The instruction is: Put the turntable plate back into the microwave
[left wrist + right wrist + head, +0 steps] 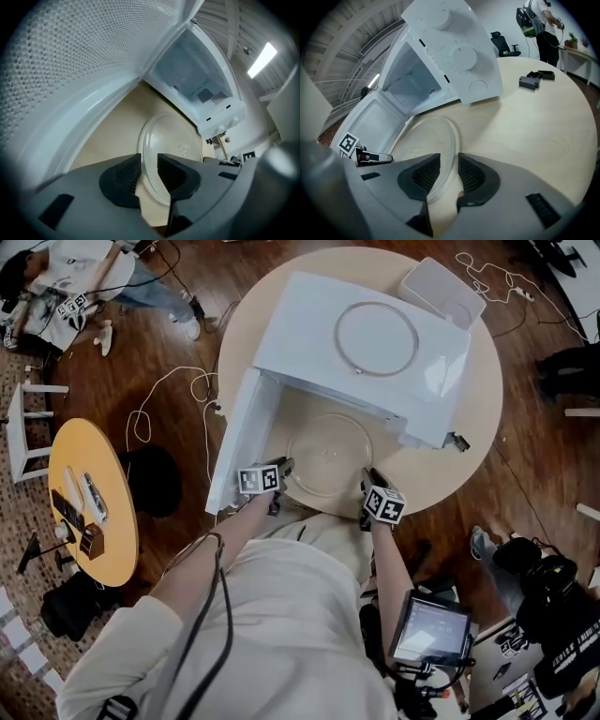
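- Grip is the nearest worry. The left gripper [281,471] and the right gripper [368,480] each stand spread, with the rim of the turntable plate [328,451] between the pads but not pinched. If one closes too shallow or skewed, the smooth glass could slip out.
- Plate position comes next. It lies flat on the table [473,460], just in front of the microwave [309,315], and is not yet inside. Lifting with uneven hands would tilt it, so it could slide out of one pair of pads and crack on the tabletop.
- Door [234,442] hangs open just beside the left gripper, and a wide swing could knock the plate or that gripper against it.
- Cavity [192,79] looks only a little wider than the plate, so a tilted entry may catch the glass on its edge.
- Ring [375,338] lies on top of the microwave, not in the cavity. If that is the roller ring, the plate would probably seat badly without it.
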Demonstrator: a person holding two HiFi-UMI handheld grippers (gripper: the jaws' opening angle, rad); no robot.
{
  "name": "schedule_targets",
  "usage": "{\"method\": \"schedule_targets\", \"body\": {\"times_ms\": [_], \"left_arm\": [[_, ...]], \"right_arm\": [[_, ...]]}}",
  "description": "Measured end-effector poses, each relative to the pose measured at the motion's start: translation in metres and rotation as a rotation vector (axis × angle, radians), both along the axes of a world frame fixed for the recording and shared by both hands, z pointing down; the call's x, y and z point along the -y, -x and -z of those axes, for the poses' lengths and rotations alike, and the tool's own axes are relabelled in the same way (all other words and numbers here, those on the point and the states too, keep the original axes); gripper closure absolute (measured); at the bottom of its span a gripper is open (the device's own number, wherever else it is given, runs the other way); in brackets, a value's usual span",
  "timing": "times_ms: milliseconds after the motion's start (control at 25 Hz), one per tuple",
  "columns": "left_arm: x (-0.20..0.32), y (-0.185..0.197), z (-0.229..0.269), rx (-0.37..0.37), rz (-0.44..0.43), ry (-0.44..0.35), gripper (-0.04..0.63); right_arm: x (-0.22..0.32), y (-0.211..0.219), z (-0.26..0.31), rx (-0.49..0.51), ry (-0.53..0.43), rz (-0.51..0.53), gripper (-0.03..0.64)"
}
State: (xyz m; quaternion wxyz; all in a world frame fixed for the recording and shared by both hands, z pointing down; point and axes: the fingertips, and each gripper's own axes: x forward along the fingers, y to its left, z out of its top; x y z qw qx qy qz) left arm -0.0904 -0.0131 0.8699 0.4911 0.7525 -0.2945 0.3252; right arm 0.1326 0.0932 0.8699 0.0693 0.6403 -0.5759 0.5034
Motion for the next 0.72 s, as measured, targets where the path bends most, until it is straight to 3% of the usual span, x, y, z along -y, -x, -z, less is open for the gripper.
{"method": "schedule_targets", "body": {"times_ms": [320,520,720], "left_arm": [[-0.0041,-0.005,-0.0035,-0.014,-0.016,0.014,0.503],[-0.0032,-0.0048,-0.0037,-0.018,0.005,0.035,0.503],[-0.0053,-0.0062,-0.0033,-0.033,0.032,0.067,0.503]], "right_arm": [[-0.0019,0.0053,-0.0074,0.121,-0.011,-0.08,0.503],[0.001,-0.0002,0.0005,0.146,-0.021,-0.107,0.503],[0.0043,0.0053,0.0005,0.268,-0.037,-0.184,0.503]]}}
